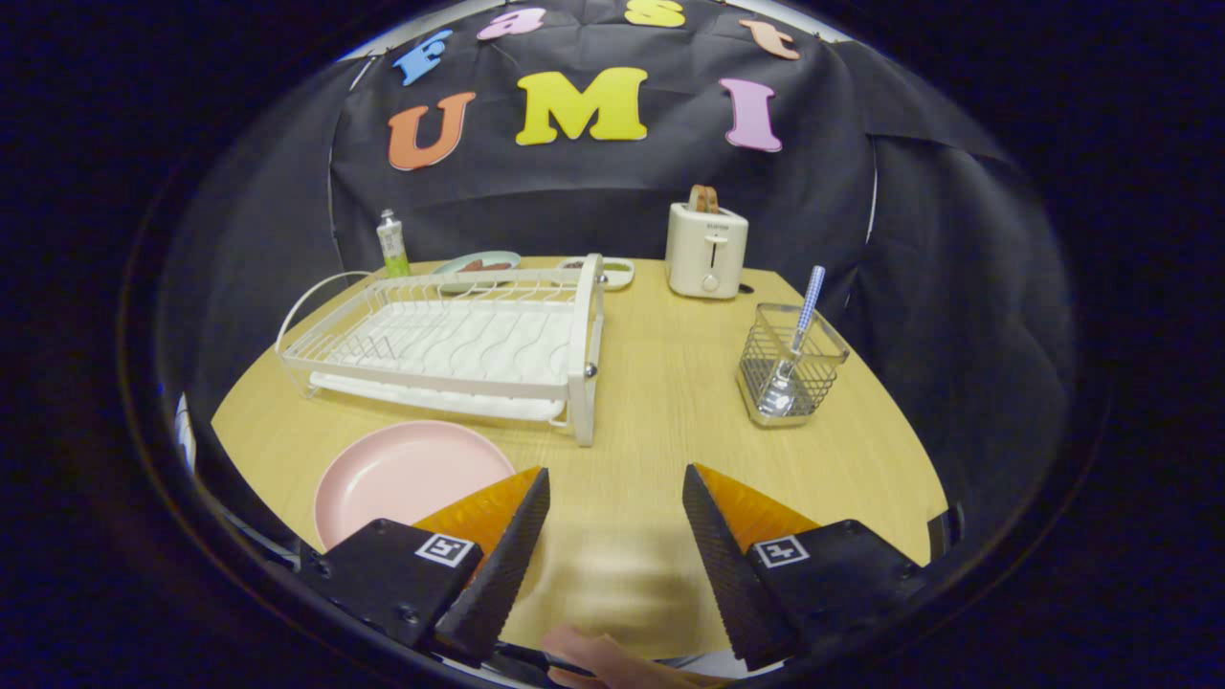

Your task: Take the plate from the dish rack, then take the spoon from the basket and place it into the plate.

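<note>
The pink plate (407,476) lies flat on the desk (660,383), just beside the left finger of the tongs (614,493) and out of the dish rack (450,340). The tongs stand released, grasping nothing. The spoon (797,344) waits upright in the basket (790,368), well beyond the right finger; fetching it remains.

— What colour is the plate (402,478)?
— Plain pale pink, on a light wood-grain counter (660,402).
— And the dish rack (459,335)?
— White wire, with a white ribbed tray.
— The spoon (802,330)?
— Silver bowl, blue-and-white checked handle, in a silvery wire basket (790,368).
— Further back?
— A cream toaster (706,251) holding brown toast, a green-and-white bottle (391,243), and a pale green dish (476,265).
</note>
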The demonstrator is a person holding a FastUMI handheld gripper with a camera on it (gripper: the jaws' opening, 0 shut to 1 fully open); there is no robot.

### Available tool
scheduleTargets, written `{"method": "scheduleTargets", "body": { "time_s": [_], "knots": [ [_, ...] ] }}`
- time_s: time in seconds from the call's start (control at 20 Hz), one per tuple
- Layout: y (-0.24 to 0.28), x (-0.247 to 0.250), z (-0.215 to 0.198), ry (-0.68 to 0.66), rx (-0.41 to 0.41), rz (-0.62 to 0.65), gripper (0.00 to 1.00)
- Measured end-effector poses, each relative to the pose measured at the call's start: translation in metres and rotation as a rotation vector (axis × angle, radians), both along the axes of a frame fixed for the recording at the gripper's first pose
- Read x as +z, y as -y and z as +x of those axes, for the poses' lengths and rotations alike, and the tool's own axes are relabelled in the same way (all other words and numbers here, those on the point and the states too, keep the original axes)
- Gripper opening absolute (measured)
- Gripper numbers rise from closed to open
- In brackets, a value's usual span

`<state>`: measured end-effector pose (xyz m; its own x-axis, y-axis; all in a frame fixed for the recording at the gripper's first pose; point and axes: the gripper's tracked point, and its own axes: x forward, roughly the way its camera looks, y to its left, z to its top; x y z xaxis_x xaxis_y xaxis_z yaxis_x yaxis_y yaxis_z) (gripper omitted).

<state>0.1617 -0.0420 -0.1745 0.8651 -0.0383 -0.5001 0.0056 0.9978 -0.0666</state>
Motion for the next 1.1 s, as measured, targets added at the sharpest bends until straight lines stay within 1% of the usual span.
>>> {"method": "scheduleTargets", "body": {
  "time_s": [0.1,0.3,0.35,0.55,0.6,0.7,0.85,0.95,1.1],
  "knots": [
    [0.013,0.019,0.005,0.082,-0.004,-0.003,0.91],
    [0.052,0.06,0.024,0.285,-0.05,-0.049,0.92],
    [0.059,0.065,0.029,0.305,-0.049,-0.048,0.99],
    [0.095,0.067,0.062,0.307,-0.061,-0.021,1.0],
    [0.101,0.068,0.07,0.311,-0.042,-0.013,1.0],
    [0.117,0.074,0.091,0.348,-0.038,-0.039,1.0],
    [0.149,0.072,0.117,0.33,-0.11,-0.075,1.0],
    [0.16,0.07,0.135,0.307,-0.13,-0.068,1.0],
    [0.172,0.067,0.154,0.256,-0.142,-0.015,1.0]
  ]
}}
